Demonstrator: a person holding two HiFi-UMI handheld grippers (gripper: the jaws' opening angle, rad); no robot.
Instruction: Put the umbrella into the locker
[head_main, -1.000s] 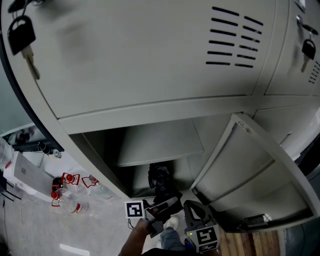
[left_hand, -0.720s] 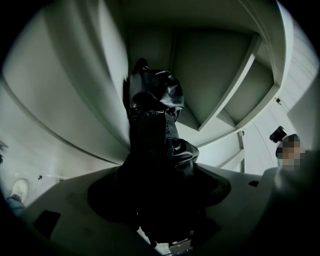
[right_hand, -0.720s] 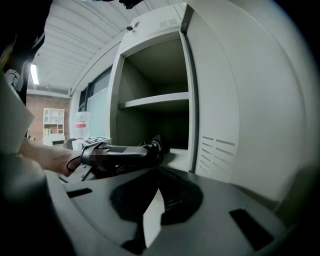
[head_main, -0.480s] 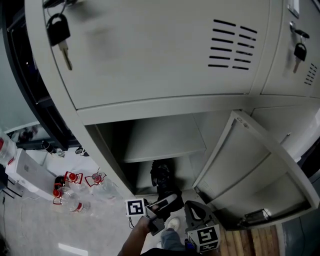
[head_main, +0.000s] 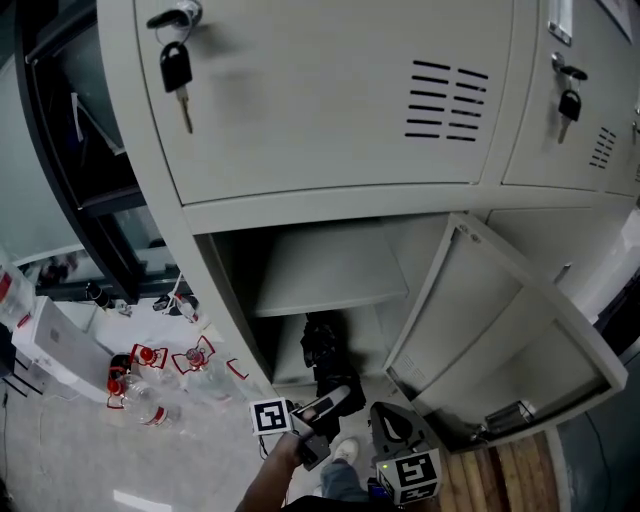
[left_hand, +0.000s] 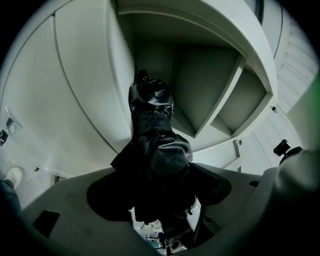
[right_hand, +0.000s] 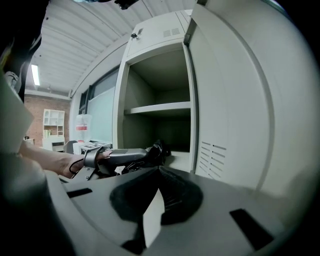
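Note:
A black folded umbrella (head_main: 321, 352) pokes tip-first into the lower open compartment of the grey locker (head_main: 300, 205), under its shelf (head_main: 328, 272). My left gripper (head_main: 322, 404) is shut on the umbrella's near end. In the left gripper view the umbrella (left_hand: 152, 131) runs from between the jaws up toward the compartment. My right gripper (head_main: 393, 428) hangs just right of the left one, in front of the open door (head_main: 500, 335). Its jaws look shut with nothing in them. The right gripper view shows the left gripper (right_hand: 120, 156) with the umbrella (right_hand: 158, 149) at the compartment's mouth.
Keys hang from the closed upper doors (head_main: 177, 78) (head_main: 569, 103). Several water bottles (head_main: 150, 390) and a white box (head_main: 52, 345) lie on the floor at the left. A dark frame (head_main: 85, 190) stands beside the locker. Wooden flooring (head_main: 510, 480) shows at the lower right.
The head view has swung, so the locker front sits further right and more of the left side shows. The left gripper and umbrella stay at the compartment mouth, nearly unmoved.

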